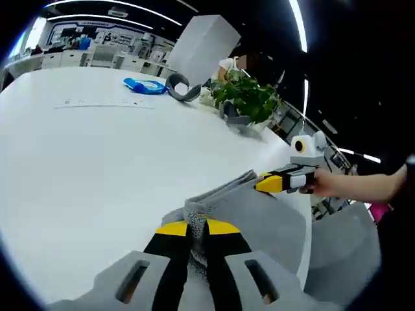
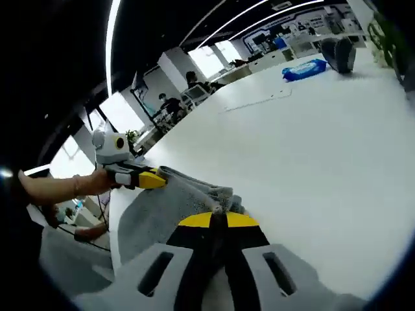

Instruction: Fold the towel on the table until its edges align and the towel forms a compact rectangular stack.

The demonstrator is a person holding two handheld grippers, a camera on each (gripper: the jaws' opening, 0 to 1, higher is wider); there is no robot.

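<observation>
White tabletop (image 1: 97, 162), glossy, curved far edge, near edge at the right in the left gripper view.

Directly on it:
- gray towel (image 1: 272, 227) at the near edge, bunched into a raised ridge, part of it hanging over the rim
- blue flat packet (image 1: 144, 85) at the far side
- gray curved band-like object (image 1: 181, 89) just beside the packet
- potted green plant (image 1: 246, 97) in a gray pot, near the band, close to the far rim
- faint line of small marks (image 1: 104, 102) on the surface ahead of the packet

The right gripper view has the same packet (image 2: 303, 69) far across the tabletop (image 2: 311, 149), towel (image 2: 162, 214) near.
</observation>
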